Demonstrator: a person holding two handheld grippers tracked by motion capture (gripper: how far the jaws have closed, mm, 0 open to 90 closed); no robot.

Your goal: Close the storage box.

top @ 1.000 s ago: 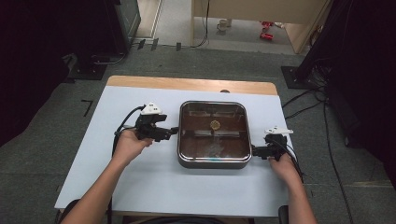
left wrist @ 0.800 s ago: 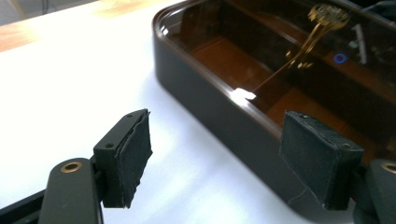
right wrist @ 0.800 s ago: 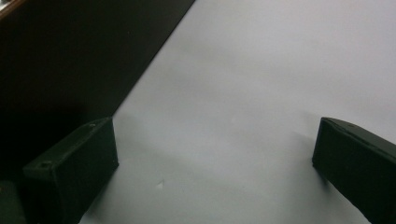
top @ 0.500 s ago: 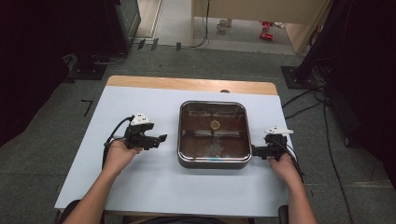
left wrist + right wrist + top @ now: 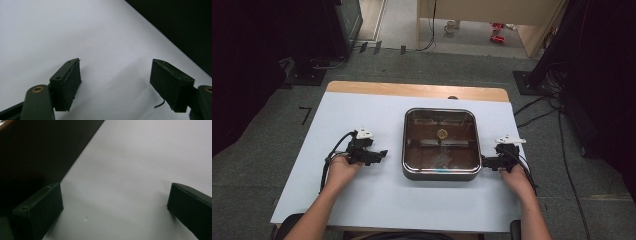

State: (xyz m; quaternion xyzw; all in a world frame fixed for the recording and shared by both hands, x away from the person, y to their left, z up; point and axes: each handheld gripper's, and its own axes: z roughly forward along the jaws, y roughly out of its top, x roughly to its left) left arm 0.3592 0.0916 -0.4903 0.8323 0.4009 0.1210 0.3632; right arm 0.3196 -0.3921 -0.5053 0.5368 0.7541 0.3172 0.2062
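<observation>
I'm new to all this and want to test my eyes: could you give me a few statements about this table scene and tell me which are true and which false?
1. A square pan sits near the middle of the table. True.
2. The left gripper is clamped on the pan's rim. False: it hangs apart from the pan, open, nothing between its fingers.
3. The right gripper is close to the pan's right side. True.
4. The right gripper is shut. False: its fingers stand wide apart.
5. The pan is round. False: it is square with rounded corners.

Square brown pan (image 5: 441, 142) with rounded corners sits flat, mid-table, slightly right
</observation>
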